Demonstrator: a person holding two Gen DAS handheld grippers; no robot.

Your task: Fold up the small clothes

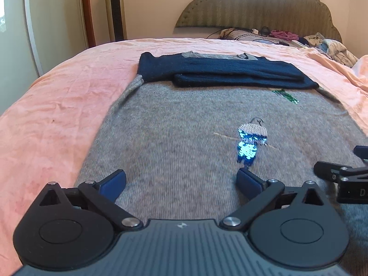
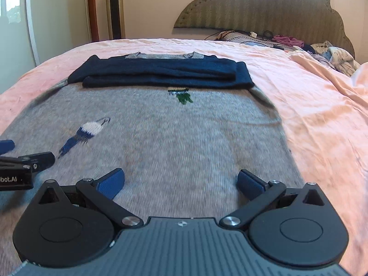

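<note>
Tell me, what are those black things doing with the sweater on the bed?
A person is folding a small grey sweater on the pink bedspread with a pair of tongs in each hand. Its dark blue sleeves are already folded across the chest. The left tongs and the right tongs are both wide open above the sweater's lower part, side by side, holding nothing. The bottom half isn't folded up yet.

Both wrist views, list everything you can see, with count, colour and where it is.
sweater: one, grey with navy sleeves folded across its chest, flat on the bed.
sequin figure: one, blue, on the sweater front.
green motif: one, below the folded sleeves.
bedsheet: one, pink, under the sweater.
headboard: one, olive, far end.
clothes pile: one, mixed colours, by the headboard.
tower unit: one, gold, at the wall.
left gripper: open, over the sweater.
right gripper: open, over the sweater.
</note>
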